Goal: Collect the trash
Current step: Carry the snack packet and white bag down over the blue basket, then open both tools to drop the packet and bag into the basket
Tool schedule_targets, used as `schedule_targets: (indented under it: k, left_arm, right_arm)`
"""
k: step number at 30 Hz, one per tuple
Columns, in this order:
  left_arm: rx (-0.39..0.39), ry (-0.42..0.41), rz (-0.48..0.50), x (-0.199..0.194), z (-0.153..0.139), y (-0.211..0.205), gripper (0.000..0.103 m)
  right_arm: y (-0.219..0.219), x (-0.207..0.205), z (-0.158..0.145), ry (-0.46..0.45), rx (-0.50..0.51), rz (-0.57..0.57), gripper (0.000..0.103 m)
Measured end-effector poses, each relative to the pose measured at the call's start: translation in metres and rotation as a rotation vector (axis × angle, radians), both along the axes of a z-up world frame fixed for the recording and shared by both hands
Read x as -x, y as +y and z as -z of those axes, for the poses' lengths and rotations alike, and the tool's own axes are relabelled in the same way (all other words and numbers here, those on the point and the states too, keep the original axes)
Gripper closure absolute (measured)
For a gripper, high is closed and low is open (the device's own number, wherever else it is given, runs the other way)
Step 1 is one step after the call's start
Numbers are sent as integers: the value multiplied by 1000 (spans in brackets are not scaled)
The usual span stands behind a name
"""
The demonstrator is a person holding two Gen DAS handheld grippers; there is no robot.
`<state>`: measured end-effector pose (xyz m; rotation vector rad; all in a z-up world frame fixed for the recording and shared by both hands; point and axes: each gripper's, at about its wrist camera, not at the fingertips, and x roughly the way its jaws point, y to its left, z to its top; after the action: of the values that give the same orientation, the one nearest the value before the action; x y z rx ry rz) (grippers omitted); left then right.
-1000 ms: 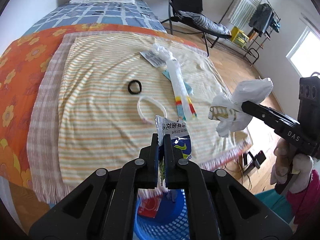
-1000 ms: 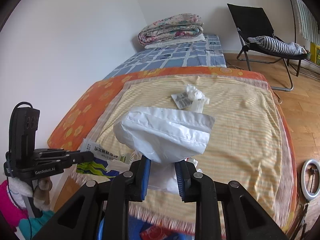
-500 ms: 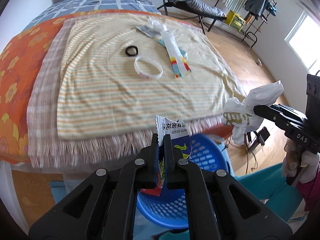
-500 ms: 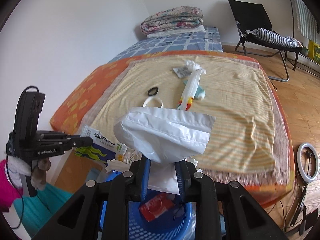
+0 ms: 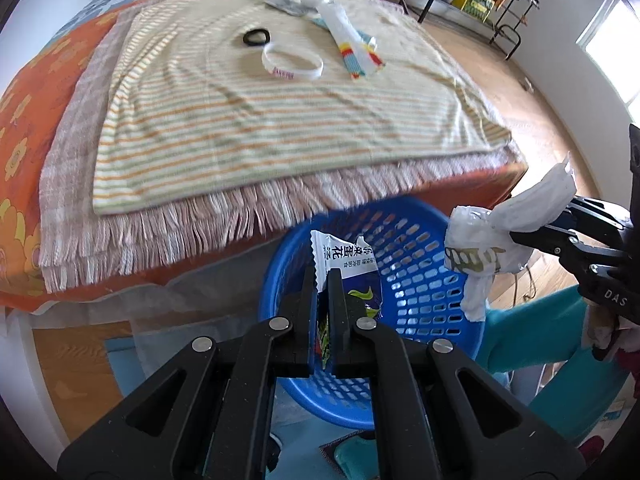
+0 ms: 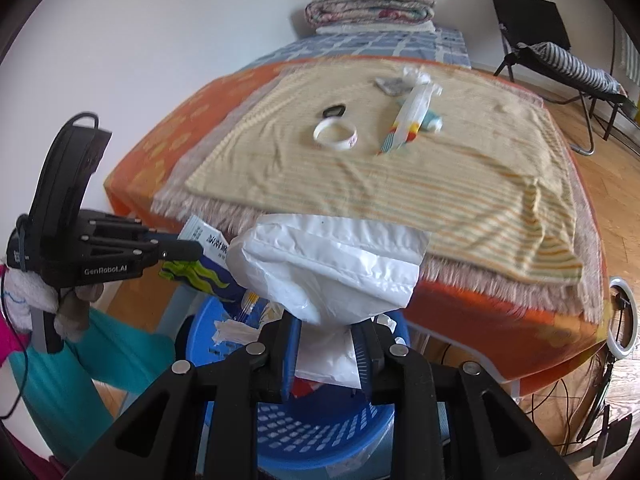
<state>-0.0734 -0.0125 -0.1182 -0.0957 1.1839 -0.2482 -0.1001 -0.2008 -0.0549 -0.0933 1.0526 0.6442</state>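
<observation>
Left wrist view: the snack wrapper point(image 5: 347, 276) is pinched between the closed jaws of the left gripper point(image 5: 324, 280), hanging above the blue basket point(image 5: 420, 292) that stands on the floor at the foot of the bed point(image 5: 24, 152). To the right, the right gripper point(image 5: 520, 232) clamps a crumpled white plastic bag point(image 5: 484, 248) beside the basket's rim. In the right wrist view the same bag point(image 6: 332, 268) bulges over the right gripper point(image 6: 326, 344), directly over the basket point(image 6: 320, 432), which already holds some scraps. On the striped blanket point(image 5: 248, 120) lie a white wristband point(image 5: 292, 66), a black hair tie point(image 5: 256, 37) and a long striped wrapper point(image 5: 348, 44).
</observation>
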Motion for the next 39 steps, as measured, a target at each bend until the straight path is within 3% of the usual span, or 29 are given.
schedule_targets:
  k: [16,19,21,24,32,36,39]
  left_arm:
    - [-79,78,64,3,32,-20,101]
    - [-82,86,66,2,33,-21,98]
    - [-82,90,64,2,34,-21,83]
    - [-84,85,58,1,34,-21,67]
    - [-88,80,44,0,31,-17,67]
    - [-88,75,30,-1,29,-14,55]
    - [-89,66,22,-2,25,-11,55]
  right_arm:
    - [13,14,33,72,58,-66,75]
    - [14,15,34,77,62,-67,65]
    - [14,15,33,75,59,-62,48]
    - [14,14,32,73,60,-57,46]
    - [14,13,33,73,73,-45,35]
    - [13,12,31,64,81,-34,28]
    - [13,11,29,59,83,-24,25]
